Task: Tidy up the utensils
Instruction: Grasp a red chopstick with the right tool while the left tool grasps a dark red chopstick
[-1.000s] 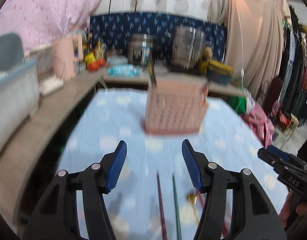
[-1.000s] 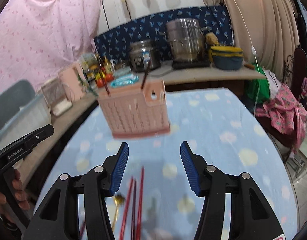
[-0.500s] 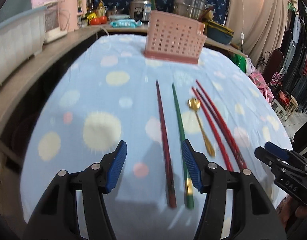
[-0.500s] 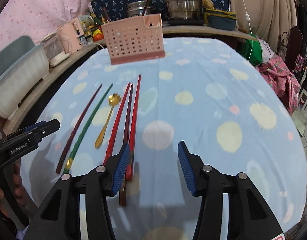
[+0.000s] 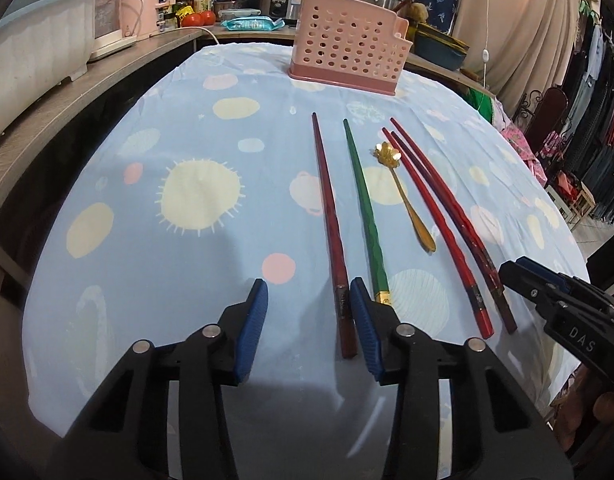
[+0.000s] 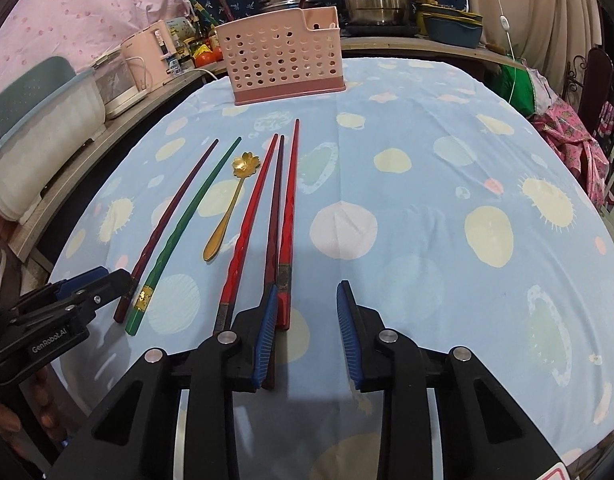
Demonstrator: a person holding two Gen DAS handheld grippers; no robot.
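In the left wrist view, the left gripper (image 5: pixel 309 312) hangs with its jaws apart and empty over the near edge of the table (image 5: pixel 155 248), its right finger just beside the butt of the dark red chopstick (image 5: pixel 329 216), which lies next to the green chopstick (image 5: pixel 365 208) and gold spoon (image 5: pixel 405 196), with the pink basket (image 5: pixel 349 50) at the far edge. In the right wrist view, the right gripper (image 6: pixel 305 330) is likewise spread and holding nothing, its left finger over the ends of the three red chopsticks (image 6: pixel 285 216) near the table's near edge. To do this well, I'd straddle one chopstick squarely near its thick end, close firmly so it doesn't roll, and carry it upright to the basket.
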